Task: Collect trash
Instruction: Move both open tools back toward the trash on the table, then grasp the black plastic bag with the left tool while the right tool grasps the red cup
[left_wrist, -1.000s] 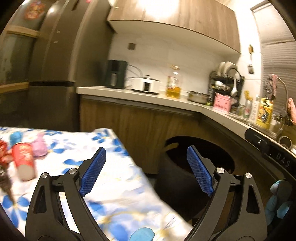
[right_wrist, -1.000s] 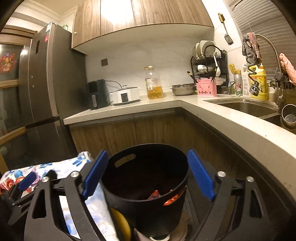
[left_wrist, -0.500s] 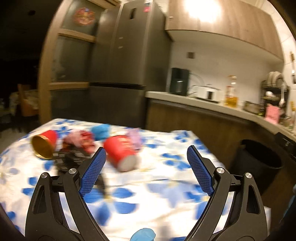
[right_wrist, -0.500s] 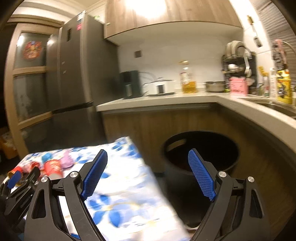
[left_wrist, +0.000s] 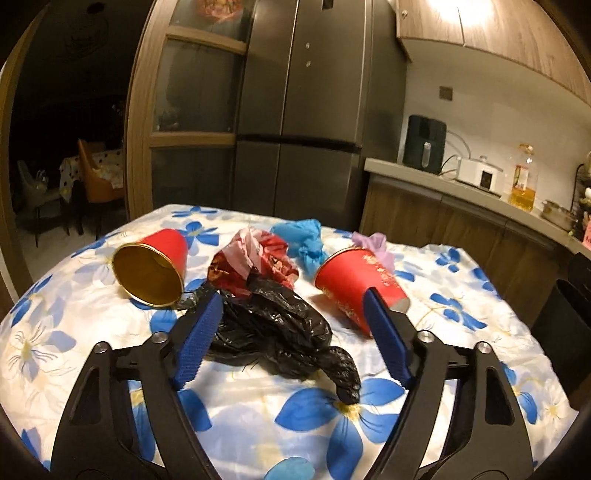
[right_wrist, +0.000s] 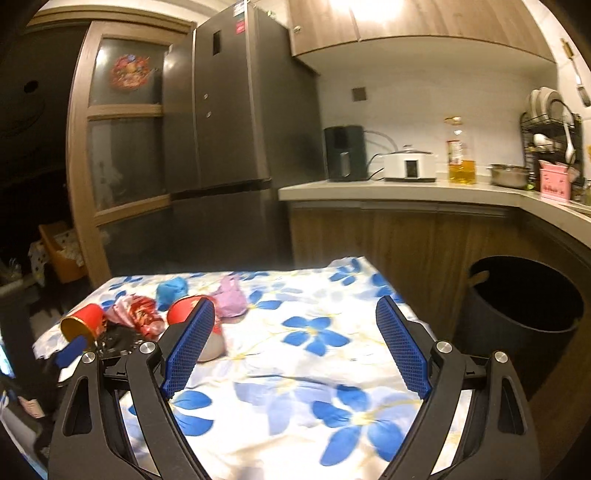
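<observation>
Trash lies on a table with a blue-flowered cloth (left_wrist: 258, 402): a crumpled black plastic bag (left_wrist: 273, 328), a red and pink wrapper (left_wrist: 255, 262), a red cup on its side with a gold inside (left_wrist: 155, 266), a second red cup on its side (left_wrist: 354, 284), a blue wad (left_wrist: 306, 240) and a purple wad (left_wrist: 373, 245). My left gripper (left_wrist: 291, 339) is open, its jaws either side of the black bag, just above it. My right gripper (right_wrist: 295, 354) is open and empty over the cloth (right_wrist: 314, 369), right of the trash pile (right_wrist: 140, 317). A black bin (right_wrist: 521, 306) stands at the table's right.
A grey fridge (right_wrist: 229, 129) stands behind the table. A counter (right_wrist: 406, 188) with an air fryer, cooker, oil bottle and dish rack runs along the back and right. A wooden door frame (left_wrist: 144, 122) opens to a dark room at left.
Both grippers have swung left from the bin to the table. My left gripper has closed in on the black bag. Both stay open and empty.
</observation>
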